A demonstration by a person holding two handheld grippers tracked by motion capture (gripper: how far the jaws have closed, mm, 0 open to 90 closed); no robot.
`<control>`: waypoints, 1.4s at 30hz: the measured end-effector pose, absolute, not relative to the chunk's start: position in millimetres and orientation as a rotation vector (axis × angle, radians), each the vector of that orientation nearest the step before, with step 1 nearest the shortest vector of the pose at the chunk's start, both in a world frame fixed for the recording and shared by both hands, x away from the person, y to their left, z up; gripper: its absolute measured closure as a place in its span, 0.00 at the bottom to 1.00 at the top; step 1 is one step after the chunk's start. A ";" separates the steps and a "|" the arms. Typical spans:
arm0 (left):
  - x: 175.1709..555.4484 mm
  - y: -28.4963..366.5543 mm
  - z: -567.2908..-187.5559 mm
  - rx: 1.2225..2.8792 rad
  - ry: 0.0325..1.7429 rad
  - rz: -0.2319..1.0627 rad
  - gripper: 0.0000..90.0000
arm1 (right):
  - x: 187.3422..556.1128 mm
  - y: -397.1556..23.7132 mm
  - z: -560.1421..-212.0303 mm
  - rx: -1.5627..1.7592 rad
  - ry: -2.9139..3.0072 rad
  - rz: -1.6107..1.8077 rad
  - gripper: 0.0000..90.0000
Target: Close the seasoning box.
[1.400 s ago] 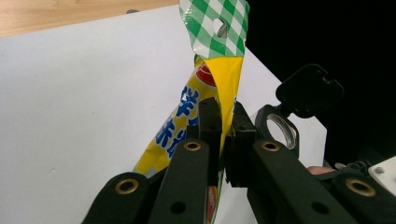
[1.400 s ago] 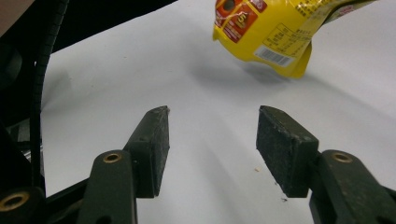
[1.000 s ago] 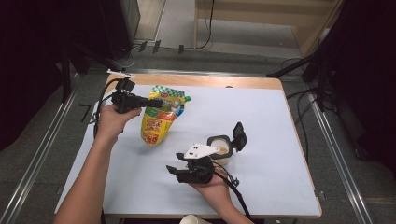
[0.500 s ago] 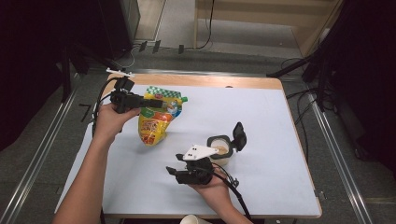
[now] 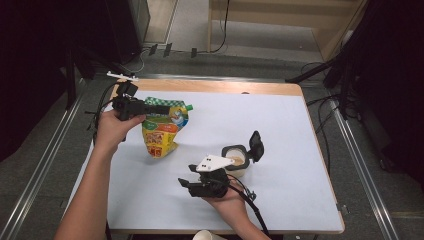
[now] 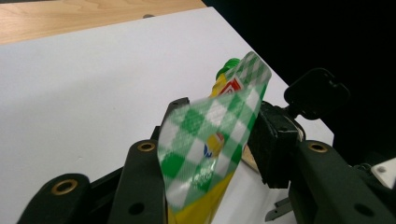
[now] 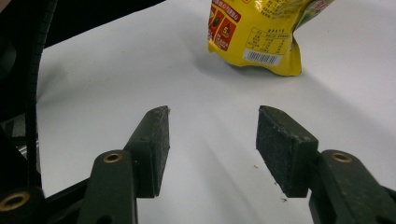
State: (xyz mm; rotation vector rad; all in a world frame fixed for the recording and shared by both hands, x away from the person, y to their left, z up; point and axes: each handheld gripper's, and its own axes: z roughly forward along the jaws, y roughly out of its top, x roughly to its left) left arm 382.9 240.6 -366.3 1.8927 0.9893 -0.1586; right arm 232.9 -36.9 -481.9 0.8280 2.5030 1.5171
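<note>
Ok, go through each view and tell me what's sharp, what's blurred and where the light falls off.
High view: the white table is evenly lit, the surroundings dark. Left gripper view: the checked pouch is sharp, the black lid behind it soft against black. Right gripper view: the pouch's barcode is readable, and the pads are crisp, casting soft shadows.

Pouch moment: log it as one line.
left hand-held gripper: jaws just opening, pouch top between them | right hand-held gripper: open, empty | cup: lid open | table
</note>
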 end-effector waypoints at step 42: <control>365.7 249.6 -339.5 1.878 0.991 0.026 0.54 | 233.8 -39.4 -474.9 0.831 2.532 1.505 0.52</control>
